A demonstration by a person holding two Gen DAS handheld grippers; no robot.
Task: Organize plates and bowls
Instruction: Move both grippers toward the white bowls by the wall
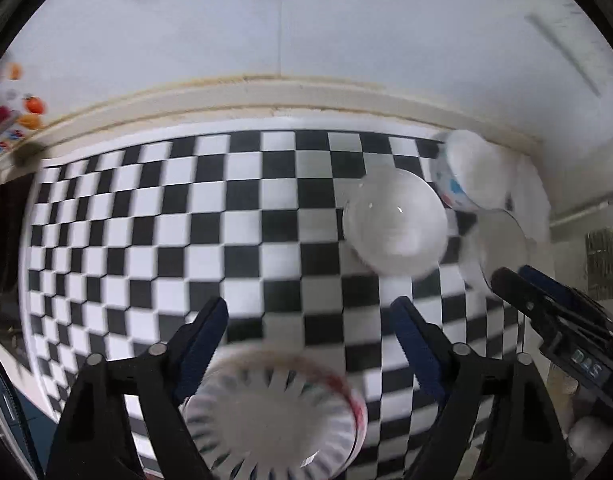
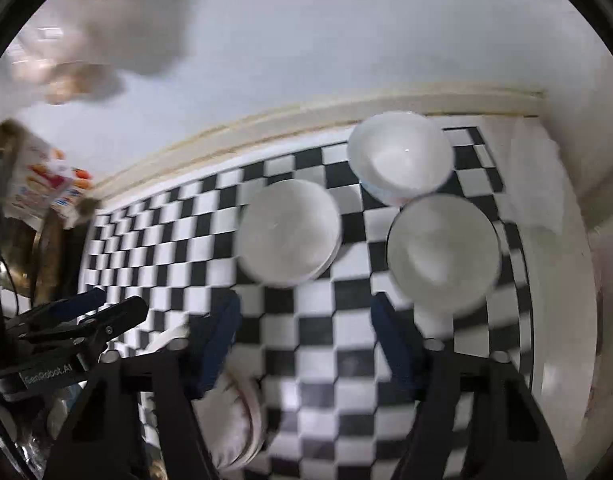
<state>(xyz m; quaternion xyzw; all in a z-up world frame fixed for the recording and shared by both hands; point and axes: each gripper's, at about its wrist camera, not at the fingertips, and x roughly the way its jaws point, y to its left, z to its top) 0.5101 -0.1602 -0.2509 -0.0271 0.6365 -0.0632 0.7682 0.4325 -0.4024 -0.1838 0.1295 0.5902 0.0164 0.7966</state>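
Both views are motion-blurred. Landmark: the checkered tabletop [image 1: 186, 220], black and white squares, set against a pale wall [image 1: 306, 40] with a cream trim strip along its far edge.

Left tongs [image 1: 308, 350]: pointed steeply down over the tabletop, jaws apart, nothing between the blue pads. A patterned bowl [image 1: 272, 412] with a spoked rim print sits on the tabletop at its near edge, just below and between the two fingers; whether the left finger touches its rim cannot be told.

Right tongs [image 2: 306, 340]: also pointed down, jaws apart, only checkered squares seen between them. They grip nothing.

Other dishes, seen from the right wrist: a plain white bowl [image 2: 288, 232] near the middle of the tabletop; a second white bowl [image 2: 442, 252] beside it toward the tabletop's right edge, close to the right finger; a third bowl [image 2: 400, 156], with coloured marks on its outer wall, at the tabletop's far edge by the trim. The three stand near one another, separate, all upright.

A colourful printed package [image 2: 38, 184] lies off the tabletop's far left corner.
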